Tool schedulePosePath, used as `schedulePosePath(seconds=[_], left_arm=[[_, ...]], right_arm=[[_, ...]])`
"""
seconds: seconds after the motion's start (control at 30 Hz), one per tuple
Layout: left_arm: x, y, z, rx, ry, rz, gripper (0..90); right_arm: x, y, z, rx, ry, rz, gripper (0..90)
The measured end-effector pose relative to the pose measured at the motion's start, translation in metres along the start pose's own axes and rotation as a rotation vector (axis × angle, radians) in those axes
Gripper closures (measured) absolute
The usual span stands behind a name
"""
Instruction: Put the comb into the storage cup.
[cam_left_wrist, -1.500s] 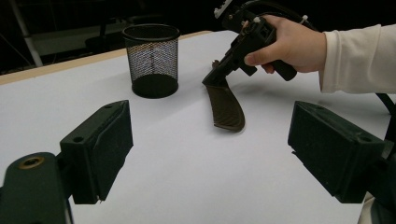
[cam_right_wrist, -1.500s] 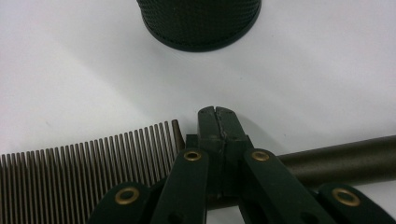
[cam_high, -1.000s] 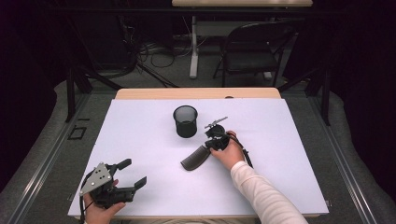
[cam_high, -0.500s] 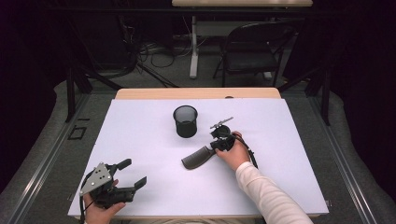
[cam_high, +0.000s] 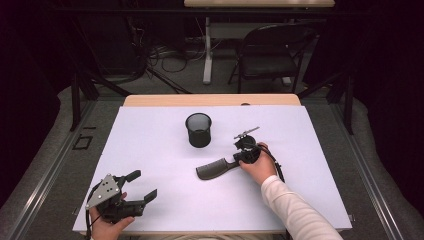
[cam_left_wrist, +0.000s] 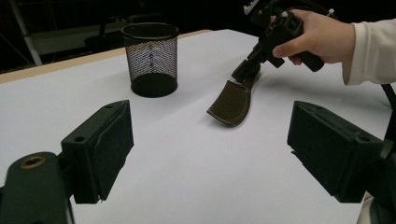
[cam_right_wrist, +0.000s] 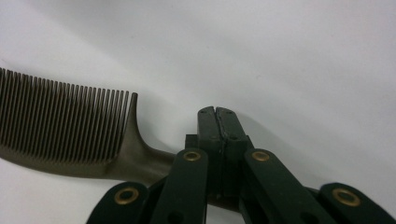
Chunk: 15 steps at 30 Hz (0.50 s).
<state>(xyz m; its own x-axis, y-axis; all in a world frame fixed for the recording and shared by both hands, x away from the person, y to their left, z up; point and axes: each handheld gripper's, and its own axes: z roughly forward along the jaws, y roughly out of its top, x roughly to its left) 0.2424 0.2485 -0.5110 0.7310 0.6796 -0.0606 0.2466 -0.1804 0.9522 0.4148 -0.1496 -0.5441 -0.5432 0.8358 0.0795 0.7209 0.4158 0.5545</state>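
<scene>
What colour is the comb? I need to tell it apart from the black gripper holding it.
Dark brown comb, clearest in the left gripper view.

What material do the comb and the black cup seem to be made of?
Comb: probably plastic, dark brown with a dull sheen; its fine, even teeth and smooth curved handle look moulded.
Cup: likely metal wire mesh, matte black; the light table shows through its fine grid wall, and the rim and base are solid bands.

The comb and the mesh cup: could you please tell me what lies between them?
Nothing: in the high view, bare white table separates the comb from the mesh cup. The left gripper view shows the same gap.
</scene>
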Motion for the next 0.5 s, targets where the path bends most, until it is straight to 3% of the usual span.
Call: schedulePosePath(seconds=[0.07, 0.1, 0.17, 0.5], left_arm=[[0.000, 0.000, 0.000, 0.000, 0.001, -0.001, 14.6], [0.000, 0.000, 0.000, 0.000, 0.001, -0.002, 14.6], [0.000, 0.000, 0.000, 0.000, 0.001, -0.004, 14.7], [0.000, 0.000, 0.000, 0.000, 0.001, -0.004, 14.7]], right_arm=[[-0.002, -0.001, -0.003, 0.026, -0.005, 0.003, 90.0], [-0.003, -0.004, 0.000, -0.035, 0.007, 0.013, 90.0], [-0.005, -0.005, -0.005, 0.008, -0.003, 0.008, 90.0], [-0.010, -0.021, -0.015, -0.005, 0.016, 0.023, 90.0]])
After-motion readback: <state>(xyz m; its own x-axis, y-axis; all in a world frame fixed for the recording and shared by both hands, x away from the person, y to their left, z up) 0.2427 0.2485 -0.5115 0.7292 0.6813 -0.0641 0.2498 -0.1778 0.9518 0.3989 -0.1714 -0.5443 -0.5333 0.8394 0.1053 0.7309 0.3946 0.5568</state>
